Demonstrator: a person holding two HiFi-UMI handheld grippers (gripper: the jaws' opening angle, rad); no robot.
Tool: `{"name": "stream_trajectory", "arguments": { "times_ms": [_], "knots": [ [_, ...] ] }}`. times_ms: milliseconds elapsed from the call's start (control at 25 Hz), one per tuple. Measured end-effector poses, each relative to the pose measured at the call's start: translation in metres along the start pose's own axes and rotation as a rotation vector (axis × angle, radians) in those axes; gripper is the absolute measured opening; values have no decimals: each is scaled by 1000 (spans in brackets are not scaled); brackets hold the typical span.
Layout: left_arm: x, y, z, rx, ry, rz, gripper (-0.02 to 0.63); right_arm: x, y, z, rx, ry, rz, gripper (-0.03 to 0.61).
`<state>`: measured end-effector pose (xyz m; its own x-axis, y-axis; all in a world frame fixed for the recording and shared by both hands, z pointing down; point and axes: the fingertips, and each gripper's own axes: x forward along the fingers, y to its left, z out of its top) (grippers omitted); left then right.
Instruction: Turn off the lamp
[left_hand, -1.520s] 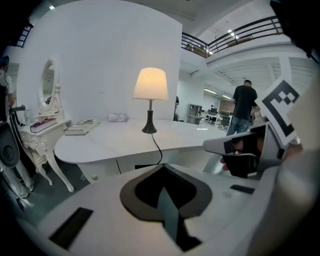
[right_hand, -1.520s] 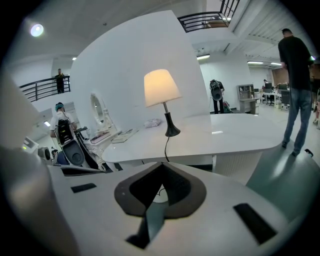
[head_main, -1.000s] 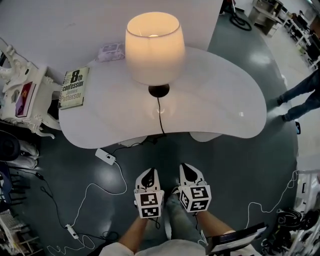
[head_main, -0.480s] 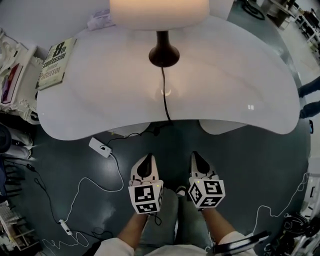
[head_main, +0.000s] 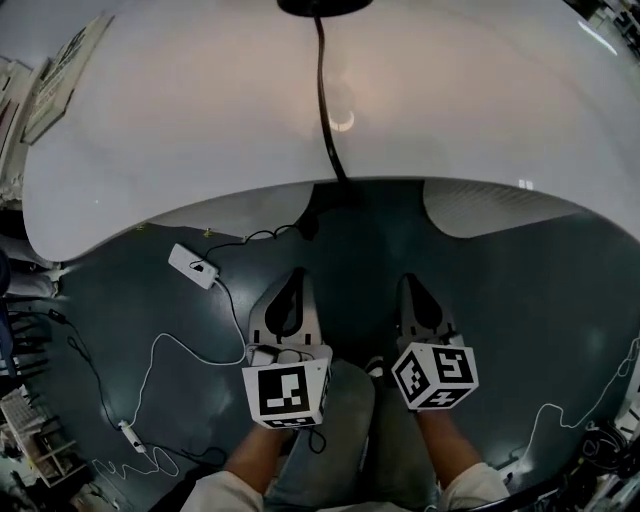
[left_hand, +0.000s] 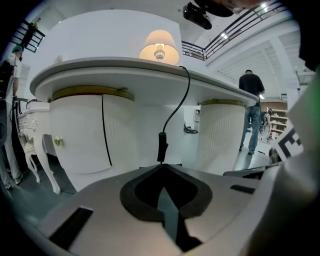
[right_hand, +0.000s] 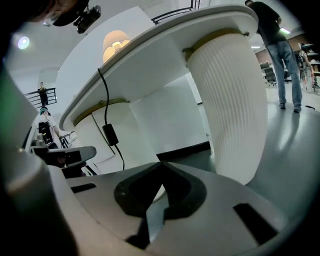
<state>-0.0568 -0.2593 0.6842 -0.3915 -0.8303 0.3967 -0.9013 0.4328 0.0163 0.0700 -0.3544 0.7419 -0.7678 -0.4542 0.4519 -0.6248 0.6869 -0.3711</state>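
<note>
The lamp (left_hand: 159, 47) glows on the white table (left_hand: 125, 67); in the right gripper view the lit lamp (right_hand: 116, 42) shows too. Only its dark base (head_main: 325, 5) reaches the head view's top edge. Its black cord (head_main: 324, 110) runs over the table's front edge and hangs down with a black inline switch (left_hand: 162, 146), which the right gripper view shows as the switch (right_hand: 110, 134) at left. My left gripper (head_main: 292, 272) and right gripper (head_main: 408, 280) are side by side, low in front of the table, both shut and holding nothing. The left gripper (left_hand: 162, 167) points straight at the switch, some way short of it.
A white power adapter (head_main: 193, 266) and thin white cables lie on the dark floor at left. A book (head_main: 65, 70) lies on the table's far left. Two ribbed white pedestals (right_hand: 230, 100) carry the table. A person (left_hand: 251, 110) stands beyond the table at right.
The head view has sunk and closed in on the table's edge, so the lampshade has left it. Both grippers have dropped below table height, still shut.
</note>
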Motion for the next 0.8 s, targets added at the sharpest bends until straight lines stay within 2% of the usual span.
{"name": "stream_trajectory", "arguments": {
  "times_ms": [160,360,560,600,720,800],
  "knots": [
    [7,1,-2,2,-19,24,9,0,-2,-13,11,12,-8,0],
    [10,3,-2,48,-18,42,9,-8,2,-10,5,25,-15,0],
    [13,1,6,102,1,-1,12,-19,21,2,-27,52,6,0],
    [13,0,9,106,-1,-9,26,-22,24,5,-31,55,11,0],
    [16,-7,15,122,-7,-41,119,-29,34,15,-42,59,24,0],
    [21,-9,15,147,-2,-48,143,-32,40,21,-53,60,33,0]
  ]
}}
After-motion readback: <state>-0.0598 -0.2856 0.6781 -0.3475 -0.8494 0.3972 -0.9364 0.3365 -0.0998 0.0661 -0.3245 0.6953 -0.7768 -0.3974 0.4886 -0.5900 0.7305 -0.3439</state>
